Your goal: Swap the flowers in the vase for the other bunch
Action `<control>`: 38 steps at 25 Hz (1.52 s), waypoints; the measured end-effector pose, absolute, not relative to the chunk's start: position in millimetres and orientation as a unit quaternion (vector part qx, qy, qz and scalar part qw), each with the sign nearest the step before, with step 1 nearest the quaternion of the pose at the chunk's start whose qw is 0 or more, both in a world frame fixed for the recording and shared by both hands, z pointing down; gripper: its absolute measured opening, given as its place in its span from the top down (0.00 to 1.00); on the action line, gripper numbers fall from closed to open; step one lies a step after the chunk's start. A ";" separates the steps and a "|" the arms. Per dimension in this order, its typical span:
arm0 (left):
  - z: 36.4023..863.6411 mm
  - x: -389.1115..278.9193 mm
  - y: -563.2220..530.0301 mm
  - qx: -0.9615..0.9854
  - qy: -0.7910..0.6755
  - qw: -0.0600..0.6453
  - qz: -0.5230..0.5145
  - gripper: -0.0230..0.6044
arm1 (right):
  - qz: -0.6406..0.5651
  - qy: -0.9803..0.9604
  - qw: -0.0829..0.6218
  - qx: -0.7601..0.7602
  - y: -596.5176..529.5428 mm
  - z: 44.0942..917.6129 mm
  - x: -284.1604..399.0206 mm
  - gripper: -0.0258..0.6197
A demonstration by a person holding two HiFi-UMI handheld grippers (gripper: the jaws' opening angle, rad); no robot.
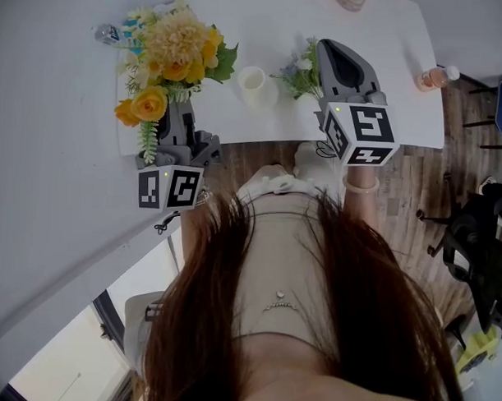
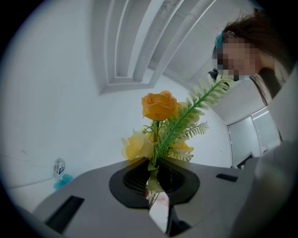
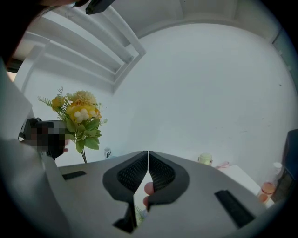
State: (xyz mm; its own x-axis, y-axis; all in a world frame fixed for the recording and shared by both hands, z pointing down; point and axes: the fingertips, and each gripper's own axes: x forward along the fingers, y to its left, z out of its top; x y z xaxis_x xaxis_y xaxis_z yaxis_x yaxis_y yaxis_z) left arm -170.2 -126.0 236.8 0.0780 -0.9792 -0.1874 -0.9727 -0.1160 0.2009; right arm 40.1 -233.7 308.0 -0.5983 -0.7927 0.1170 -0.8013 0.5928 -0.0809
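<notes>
The left gripper (image 2: 152,179) has its fingers (image 2: 132,179) nearly together, pinched on the thin green stems of the yellow bunch (image 2: 159,106). The grip is low down where the stems gather, which looks like a way to keep the spray together and the heads clear of the pinch. The bunch stands up from the fingers, lifted off the table (image 1: 380,36) near its left end. It has an orange rose on top, paler yellow blooms below, a long fern frond leaning right and glossy leaves. The right gripper (image 3: 148,160) has its fingers pressed flat together with nothing seen clamped between them. It hangs just beside the small blue-and-white bunch (image 1: 301,74), which appears to lie on the table and is probably the next thing to pick up. Between the two bunches the cream vase (image 1: 252,86) stands upright and looks empty, so the old flowers seem out and the new ones not yet in.
</notes>
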 end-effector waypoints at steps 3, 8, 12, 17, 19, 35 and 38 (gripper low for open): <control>250.8 -182.7 -125.2 0.727 -0.675 0.028 -0.125 0.90 | 0.063 -0.894 0.040 0.442 -231.6 310.3 30.8 0.92; 273.7 -197.3 -128.8 0.716 -0.688 0.054 -0.106 0.90 | 0.066 -0.895 0.052 0.439 -232.4 316.3 25.3 0.92; 291.9 -206.0 -135.0 0.709 -0.696 0.073 -0.088 0.90 | 0.067 -0.894 0.062 0.439 -235.8 320.9 24.5 0.92; 317.9 -215.7 -142.2 0.700 -0.703 0.103 -0.067 0.90 | 0.068 -0.892 0.075 0.441 -239.2 327.9 24.3 0.92; 328.1 -219.3 -145.7 0.698 -0.705 0.113 -0.060 0.90 | 0.069 -0.891 0.080 0.442 -240.7 330.3 24.9 0.92; 408.0 -241.0 -169.4 0.673 -0.714 0.192 0.015 0.90 | 0.075 -0.885 0.113 0.446 -244.3 350.4 30.1 0.92; 423.3 -242.5 -172.7 0.668 -0.714 0.208 0.027 0.90 | 0.075 -0.883 0.119 0.449 -244.9 353.3 33.4 0.92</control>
State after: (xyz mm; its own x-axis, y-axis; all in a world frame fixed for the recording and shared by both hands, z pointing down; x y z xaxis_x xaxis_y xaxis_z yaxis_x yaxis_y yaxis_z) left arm -242.5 -172.7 423.3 -0.0200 -0.9427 0.3329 -0.9653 0.1049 0.2389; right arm 33.4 -244.9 353.3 -0.5695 -0.7740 0.2769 -0.8097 0.5862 -0.0266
